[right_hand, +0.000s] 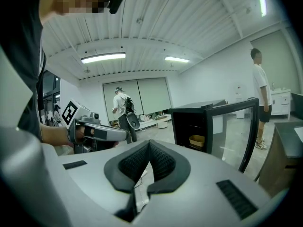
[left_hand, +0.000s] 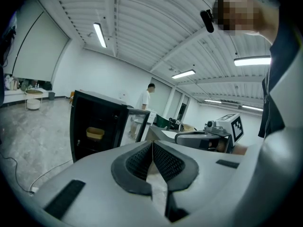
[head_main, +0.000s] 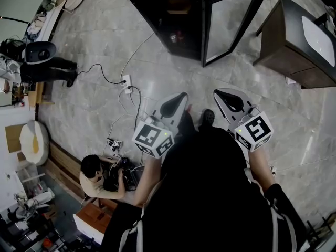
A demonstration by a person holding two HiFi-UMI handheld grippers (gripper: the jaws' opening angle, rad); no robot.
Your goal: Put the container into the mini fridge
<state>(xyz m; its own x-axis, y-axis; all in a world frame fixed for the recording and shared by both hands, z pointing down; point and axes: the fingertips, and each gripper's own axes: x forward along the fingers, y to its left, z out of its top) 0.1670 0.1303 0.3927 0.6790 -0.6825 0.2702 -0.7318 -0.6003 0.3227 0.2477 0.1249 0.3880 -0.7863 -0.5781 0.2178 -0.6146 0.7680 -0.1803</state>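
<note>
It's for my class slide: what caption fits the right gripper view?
Shut, empty right hand-held gripper facing the open mini fridge, a yellow container inside.

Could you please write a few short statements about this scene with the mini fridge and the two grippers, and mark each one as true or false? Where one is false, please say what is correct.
1. The door of the mini fridge stands open. True.
2. The right gripper holds the container. False: its jaws are together with nothing between them, and the container sits on a shelf inside the fridge.
3. The left gripper is shut and empty. True.
4. Nobody is on the floor near the fridge. False: a person sits on the floor, at the lower left of the head view.
</note>
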